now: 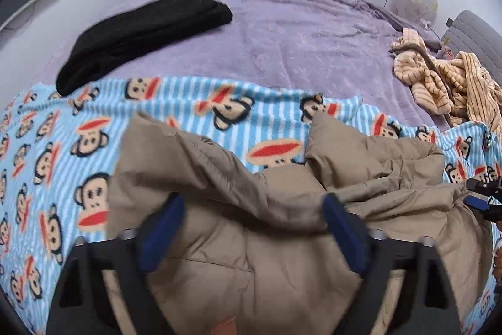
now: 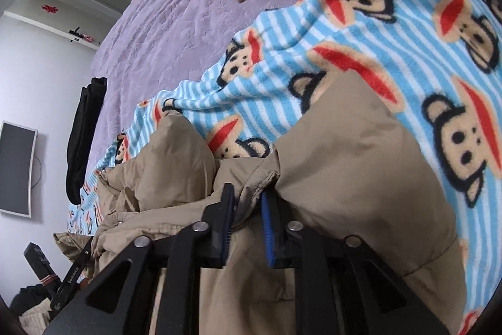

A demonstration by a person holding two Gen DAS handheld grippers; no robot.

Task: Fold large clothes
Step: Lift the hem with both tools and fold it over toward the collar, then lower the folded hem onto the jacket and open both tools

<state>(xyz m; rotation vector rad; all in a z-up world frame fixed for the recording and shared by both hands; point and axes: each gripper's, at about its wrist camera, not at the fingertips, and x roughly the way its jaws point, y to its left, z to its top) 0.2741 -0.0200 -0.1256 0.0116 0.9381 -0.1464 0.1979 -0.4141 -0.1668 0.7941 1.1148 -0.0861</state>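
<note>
A bed point(image 1: 282, 30) under a plushy purple cover fills a white-walled room. On its far left lies a folded black garment point(image 1: 141, 34); near, a fleecy blue-striped monkey blanket point(image 1: 47, 146) carries the puffy tan jacket point(image 1: 251, 241), rumpled. The left hand-held gripper point(image 1: 254, 209) hovers spread wide over it; the right hand-held gripper point(image 2: 248, 197) pinches a jacket fold. Far right sits crumpled striped beige clothing point(image 1: 445, 84).
</note>
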